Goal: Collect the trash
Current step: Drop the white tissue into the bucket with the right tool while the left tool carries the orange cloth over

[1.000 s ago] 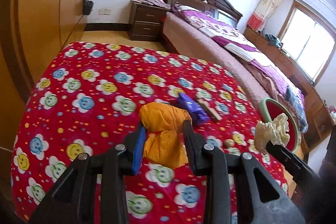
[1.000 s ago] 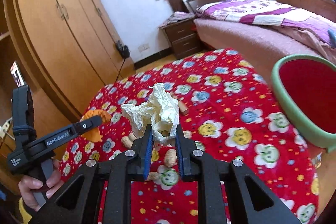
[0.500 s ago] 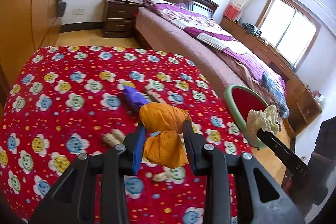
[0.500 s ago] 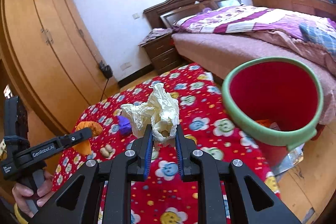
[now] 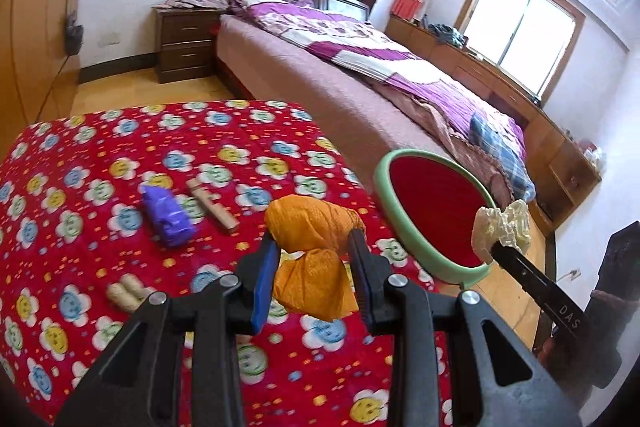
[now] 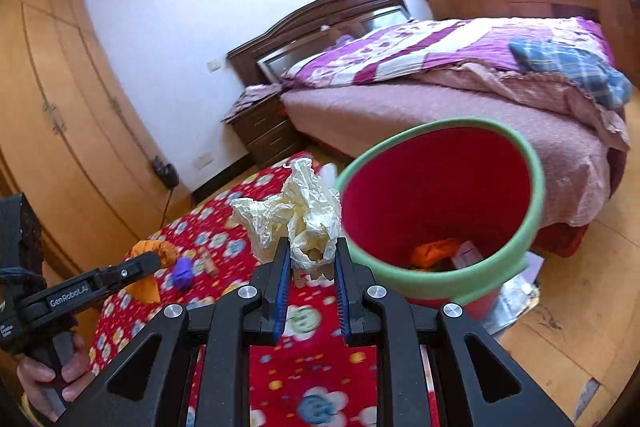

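Observation:
My left gripper (image 5: 314, 247) is shut on an orange crumpled bag (image 5: 312, 251) and holds it above the red flowered table (image 5: 120, 155). My right gripper (image 6: 310, 255) is shut on a crumpled cream paper wad (image 6: 300, 215), close to the left rim of the red bin with a green rim (image 6: 440, 203). The bin holds orange and pale trash at its bottom. In the left wrist view the bin (image 5: 432, 211) stands at the table's right edge, with the paper wad (image 5: 502, 227) over its near rim. A purple wrapper (image 5: 166, 213), a wooden stick (image 5: 212, 203) and peanuts (image 5: 126, 293) lie on the table.
A large bed (image 5: 360, 67) with purple bedding stands behind the table. A dark nightstand (image 5: 184, 43) is at the back and wooden wardrobes (image 6: 60, 131) are on the left. Wooden floor (image 6: 560, 307) lies right of the bin.
Both grippers have moved right toward the bin with their loads. The bin now looms larger in the right wrist view and the paper wad is beside its rim.

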The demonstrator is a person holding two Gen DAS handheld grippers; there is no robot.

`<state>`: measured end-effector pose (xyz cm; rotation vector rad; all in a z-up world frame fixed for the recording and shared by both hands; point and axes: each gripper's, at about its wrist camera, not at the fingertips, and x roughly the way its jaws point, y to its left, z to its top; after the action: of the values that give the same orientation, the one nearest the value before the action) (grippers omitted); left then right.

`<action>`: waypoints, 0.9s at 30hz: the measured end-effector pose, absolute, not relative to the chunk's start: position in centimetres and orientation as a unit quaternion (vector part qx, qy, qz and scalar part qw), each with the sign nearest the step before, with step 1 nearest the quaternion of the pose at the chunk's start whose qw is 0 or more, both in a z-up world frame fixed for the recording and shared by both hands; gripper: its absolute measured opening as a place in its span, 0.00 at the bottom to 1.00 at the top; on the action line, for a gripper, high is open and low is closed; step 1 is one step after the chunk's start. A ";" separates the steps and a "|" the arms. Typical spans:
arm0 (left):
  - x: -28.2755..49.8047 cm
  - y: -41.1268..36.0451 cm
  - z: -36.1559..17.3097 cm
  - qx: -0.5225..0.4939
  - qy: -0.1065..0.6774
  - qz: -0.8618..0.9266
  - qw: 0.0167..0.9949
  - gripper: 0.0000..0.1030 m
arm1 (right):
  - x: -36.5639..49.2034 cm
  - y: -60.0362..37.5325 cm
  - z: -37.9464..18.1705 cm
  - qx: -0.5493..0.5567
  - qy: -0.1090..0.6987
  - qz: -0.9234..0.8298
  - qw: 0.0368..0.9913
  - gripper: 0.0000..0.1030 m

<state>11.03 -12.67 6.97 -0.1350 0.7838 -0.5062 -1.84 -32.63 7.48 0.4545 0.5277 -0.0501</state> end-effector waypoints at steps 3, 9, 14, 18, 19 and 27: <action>11.5 -14.5 7.0 -0.057 0.377 -0.257 0.888 0.34 | -1.9 -34.5 7.4 0.230 0.253 -0.046 0.939 0.19; 12.2 -17.7 7.1 -0.043 0.377 -0.277 0.883 0.34 | -1.5 -37.7 6.6 0.247 0.253 -0.087 0.932 0.19; 13.0 -20.6 6.8 -0.025 0.380 -0.295 0.876 0.34 | -0.9 -39.7 5.3 0.257 0.260 -0.107 0.925 0.21; 13.5 -22.8 6.5 -0.016 0.383 -0.310 0.870 0.34 | -0.3 -41.0 4.0 0.263 0.270 -0.121 0.918 0.22; 13.5 -23.2 6.4 -0.014 0.383 -0.312 0.869 0.34 | -0.2 -41.3 3.8 0.264 0.272 -0.124 0.917 0.23; 14.1 -26.2 5.9 0.001 0.381 -0.333 0.862 0.34 | 0.0 -43.1 2.5 0.280 0.275 -0.134 0.910 0.27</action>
<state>14.12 -26.20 5.85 0.0019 0.7992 -0.6983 -0.01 -43.05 2.49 0.5783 0.5677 -0.2761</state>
